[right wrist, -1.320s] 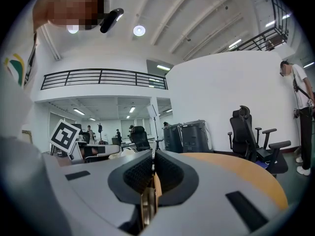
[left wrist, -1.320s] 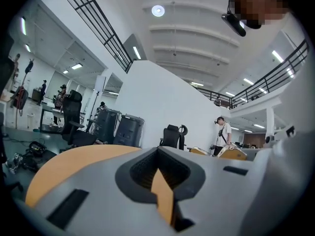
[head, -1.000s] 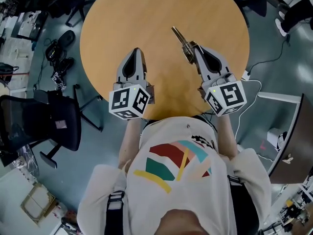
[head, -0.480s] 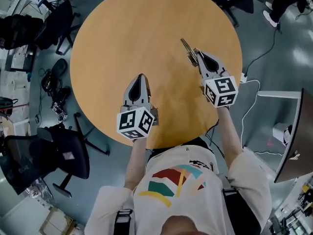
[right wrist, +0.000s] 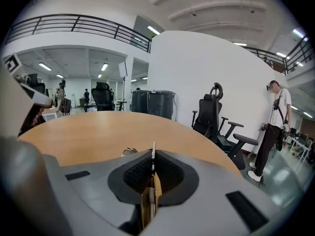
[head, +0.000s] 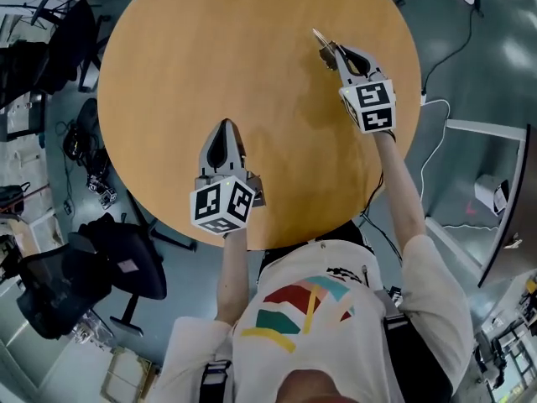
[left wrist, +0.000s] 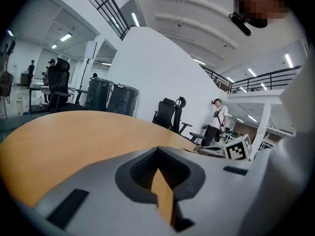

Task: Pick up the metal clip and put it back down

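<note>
Round wooden table (head: 210, 57), office chairs (right wrist: 212, 113) beyond, right claw (head: 333, 51) clamped on metal clip (head: 320, 38), left claw (head: 224, 129) closed, seemingly empty.

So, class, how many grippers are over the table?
2. The left gripper is by the near edge of the table; the right gripper is toward its far right, holding the metal clip. None hidden.

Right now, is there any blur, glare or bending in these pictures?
Head view: sharp, evenly lit, soft shadows on the round table. Left gripper view: fisheye curves the room, corners go black, the left claw looks soft. Right gripper view: same curving; the metal clip in the right claw is blurred.
</note>
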### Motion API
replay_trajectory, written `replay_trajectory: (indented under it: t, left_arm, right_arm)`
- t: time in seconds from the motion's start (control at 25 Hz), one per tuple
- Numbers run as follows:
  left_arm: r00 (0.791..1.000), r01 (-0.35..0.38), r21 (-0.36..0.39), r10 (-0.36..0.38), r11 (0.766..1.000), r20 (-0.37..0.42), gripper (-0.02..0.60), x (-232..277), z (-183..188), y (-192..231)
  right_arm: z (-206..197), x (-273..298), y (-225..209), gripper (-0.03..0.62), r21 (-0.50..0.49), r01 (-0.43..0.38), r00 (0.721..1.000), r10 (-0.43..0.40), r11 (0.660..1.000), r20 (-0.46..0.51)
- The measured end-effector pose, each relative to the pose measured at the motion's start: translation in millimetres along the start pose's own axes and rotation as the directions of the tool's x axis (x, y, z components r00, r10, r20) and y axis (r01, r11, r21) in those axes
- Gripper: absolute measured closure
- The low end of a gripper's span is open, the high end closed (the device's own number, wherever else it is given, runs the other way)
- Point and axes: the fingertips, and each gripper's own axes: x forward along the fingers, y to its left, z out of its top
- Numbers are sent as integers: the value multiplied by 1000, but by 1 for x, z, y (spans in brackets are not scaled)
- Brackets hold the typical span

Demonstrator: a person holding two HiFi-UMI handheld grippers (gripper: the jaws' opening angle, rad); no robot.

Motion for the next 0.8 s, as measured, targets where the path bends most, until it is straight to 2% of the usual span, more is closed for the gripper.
replay_trajectory:
  t: [0.24,0.68,0.72,0.76,0.8]
  left_arm:
    - [1000,7,0,-7,1000,-23,538,22,-3,-4]
    - [998,43,1,-43,999,-42,538,54,0,-8]
    - [998,47,2,-47,999,-42,538,56,1,-9]
    - [998,51,2,-51,999,-42,538,58,1,-10]
    - [998,53,1,-53,999,-43,538,58,1,-10]
  right_arm:
    - [-18,24,-8,580,-19,27,998,-28,999,-53]
    - [-22,42,-13,572,0,51,998,-51,999,-31]
    - [-23,43,-15,558,5,48,998,-48,999,-32]
    - [-24,44,-16,510,13,44,998,-43,999,-37]
    - [-27,45,-16,434,22,35,998,-34,999,-48]
